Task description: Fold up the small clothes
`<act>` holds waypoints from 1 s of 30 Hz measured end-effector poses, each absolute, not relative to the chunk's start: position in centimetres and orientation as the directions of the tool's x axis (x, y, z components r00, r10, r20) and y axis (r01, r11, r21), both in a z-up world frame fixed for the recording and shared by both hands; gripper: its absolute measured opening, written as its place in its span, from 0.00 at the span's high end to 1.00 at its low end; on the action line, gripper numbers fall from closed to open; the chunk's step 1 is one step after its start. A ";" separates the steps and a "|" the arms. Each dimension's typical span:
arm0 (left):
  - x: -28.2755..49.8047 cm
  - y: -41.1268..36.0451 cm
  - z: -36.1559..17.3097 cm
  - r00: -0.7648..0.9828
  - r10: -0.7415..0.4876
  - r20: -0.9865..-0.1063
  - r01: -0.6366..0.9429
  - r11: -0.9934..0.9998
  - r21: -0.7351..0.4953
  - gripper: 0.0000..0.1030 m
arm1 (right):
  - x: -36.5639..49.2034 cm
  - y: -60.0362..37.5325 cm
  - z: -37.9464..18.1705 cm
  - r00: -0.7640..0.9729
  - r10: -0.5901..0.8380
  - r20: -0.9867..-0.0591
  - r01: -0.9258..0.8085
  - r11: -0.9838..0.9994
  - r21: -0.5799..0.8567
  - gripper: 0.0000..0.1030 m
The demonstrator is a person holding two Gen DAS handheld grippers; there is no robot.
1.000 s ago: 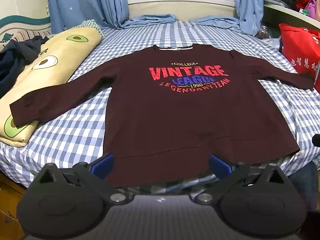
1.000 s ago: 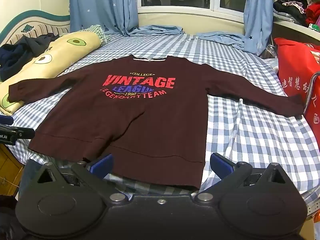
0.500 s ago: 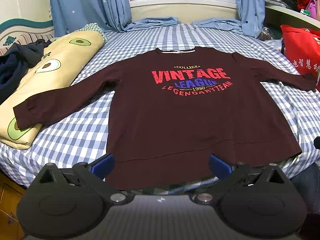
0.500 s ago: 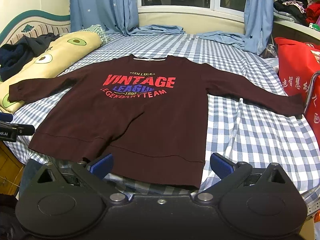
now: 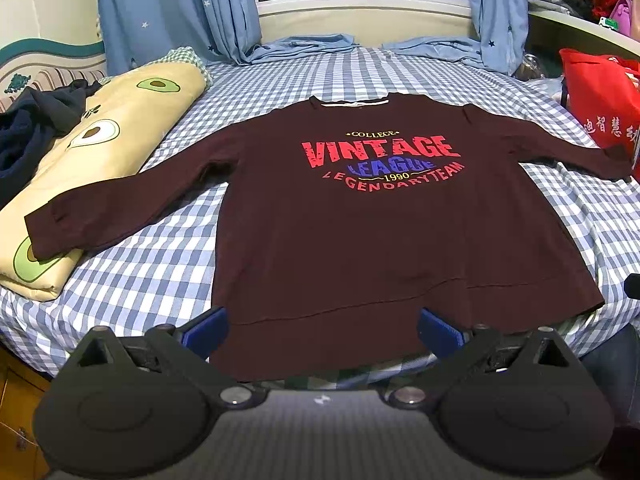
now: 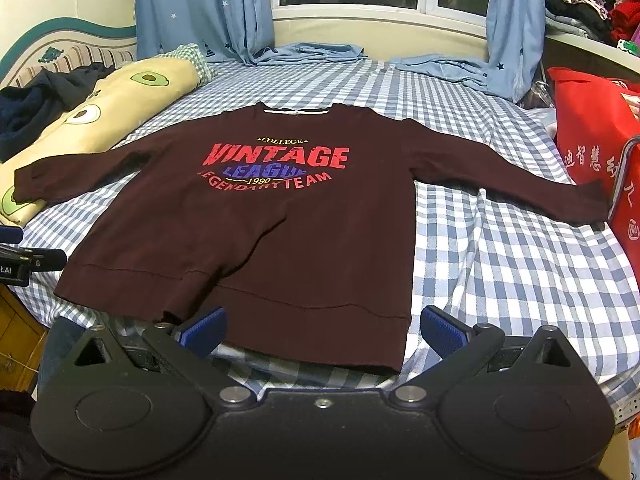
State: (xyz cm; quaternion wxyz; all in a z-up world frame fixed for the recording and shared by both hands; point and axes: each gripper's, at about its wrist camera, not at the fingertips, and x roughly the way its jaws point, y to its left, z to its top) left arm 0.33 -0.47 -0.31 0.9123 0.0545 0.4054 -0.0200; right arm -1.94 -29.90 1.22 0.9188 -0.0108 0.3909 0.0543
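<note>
A maroon long-sleeved sweatshirt [image 5: 360, 240] [image 6: 280, 232] with a red and blue "VINTAGE LEAGUE" print lies flat, front up, on the checked bed, both sleeves spread out. Its left cuff [image 5: 44, 232] rests on the avocado pillow. My left gripper [image 5: 322, 326] hovers open at the near hem, its blue pads [image 5: 206, 326] wide apart with nothing between them. My right gripper [image 6: 322, 326] is open too, just before the hem's right half, and holds nothing. The tip of the left gripper [image 6: 28, 260] shows at the left edge of the right wrist view.
A long yellow avocado-print pillow [image 5: 100, 152] lies along the bed's left side with dark clothes [image 5: 28, 132] behind it. A red bag [image 6: 592, 152] stands at the right edge, touching the right cuff. Blue curtains [image 5: 312, 46] pool at the far side under the window.
The left wrist view has lifted and drawn back a little, so the sweatshirt sits lower in frame. The right gripper has barely moved. The sweatshirt lies unchanged.
</note>
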 end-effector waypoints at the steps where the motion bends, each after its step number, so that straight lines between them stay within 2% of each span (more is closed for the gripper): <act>1: 0.4 -0.5 -0.3 0.672 0.007 -0.741 0.082 0.993 0.084 0.01 | -1.9 -29.9 1.2 0.687 0.093 -0.720 -0.107 0.994 0.026 0.00; 30: 1.6 0.1 -0.4 0.660 -0.033 -0.751 0.066 0.998 0.014 0.01 | -0.6 -30.1 0.8 0.679 0.096 -0.728 -0.109 0.994 0.029 0.00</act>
